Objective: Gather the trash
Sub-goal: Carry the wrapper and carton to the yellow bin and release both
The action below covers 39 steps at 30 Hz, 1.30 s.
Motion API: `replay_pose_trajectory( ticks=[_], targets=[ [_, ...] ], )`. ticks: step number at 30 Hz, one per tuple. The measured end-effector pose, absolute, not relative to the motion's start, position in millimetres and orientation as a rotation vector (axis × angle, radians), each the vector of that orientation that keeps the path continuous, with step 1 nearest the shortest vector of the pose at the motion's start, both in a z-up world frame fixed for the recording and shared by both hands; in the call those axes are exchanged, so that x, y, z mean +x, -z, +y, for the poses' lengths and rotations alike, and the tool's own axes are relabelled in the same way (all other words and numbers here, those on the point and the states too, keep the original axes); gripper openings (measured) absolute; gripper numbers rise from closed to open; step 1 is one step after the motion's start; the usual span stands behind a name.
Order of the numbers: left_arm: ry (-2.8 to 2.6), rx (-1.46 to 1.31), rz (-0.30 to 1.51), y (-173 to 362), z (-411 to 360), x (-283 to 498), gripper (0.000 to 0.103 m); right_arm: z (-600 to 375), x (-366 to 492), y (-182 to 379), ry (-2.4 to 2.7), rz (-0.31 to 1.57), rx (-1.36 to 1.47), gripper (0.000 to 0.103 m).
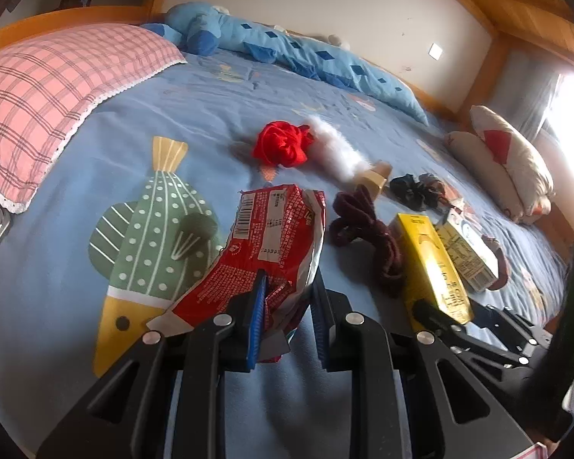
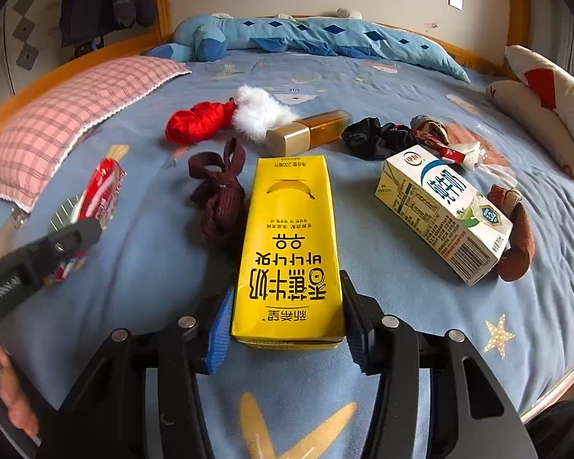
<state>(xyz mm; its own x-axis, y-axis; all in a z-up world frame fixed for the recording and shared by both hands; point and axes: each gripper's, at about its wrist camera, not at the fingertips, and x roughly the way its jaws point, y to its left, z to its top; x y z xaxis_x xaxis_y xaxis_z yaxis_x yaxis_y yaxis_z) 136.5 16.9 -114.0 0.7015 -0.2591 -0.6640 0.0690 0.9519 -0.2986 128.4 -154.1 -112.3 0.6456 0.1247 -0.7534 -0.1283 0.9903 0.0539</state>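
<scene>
Left wrist view: left gripper (image 1: pixel 287 290) clenched on the near end of the red snack wrapper (image 1: pixel 271 237), crumpled foil pinched between the pads, wrapper's length running away toward the far side of the blue bedsheet (image 1: pixel 95 153). Yellow milk carton (image 1: pixel 432 264) lies just right of it, right gripper (image 1: pixel 432 317) at its near end. Right wrist view: right gripper (image 2: pixel 287 321) straddles the near end of the yellow milk carton (image 2: pixel 291 244) — long axis straight ahead, near to far, in line with the fingers. Jaws partly closed; the left pad looks a hair off the side, so not gripping yet. White milk carton (image 2: pixel 440 210) lies to the right, angled — nearer the right hand.
</scene>
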Motion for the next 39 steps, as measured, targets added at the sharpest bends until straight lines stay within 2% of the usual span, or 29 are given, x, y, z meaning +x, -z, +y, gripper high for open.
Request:
replay_pose_trajectory(
  ticks=[13, 20, 32, 33, 34, 35, 39],
  targets=[
    [0.383, -0.233, 0.742, 79, -41, 92, 0.022, -216, 73, 65, -0.192, 0.77, 0.113, 0.048],
    [0.58, -0.137, 0.742, 60, -122, 63, 0.022, -283, 18, 39, -0.115, 0.709, 0.162, 0.048],
    [0.954, 0.028, 0.819, 59, -277, 12, 0.022, -412, -95, 25, 0.054, 0.721, 0.359, 0.048],
    [0.978, 0.042, 0.823, 60, -286, 6, 0.022, -420, -104, 25, 0.075, 0.732, 0.376, 0.023],
    [1.008, 0.057, 0.829, 61, -298, 0, 0.022, -427, -115, 26, 0.132, 0.755, 0.339, 0.007],
    [1.037, 0.071, 0.835, 62, -308, -6, 0.022, -433, -122, 27, 0.145, 0.758, 0.347, 0.001],
    [1.12, 0.104, 0.851, 67, -346, -23, 0.022, -455, -146, 47, 0.158, 0.8, 0.423, 0.001]
  ],
)
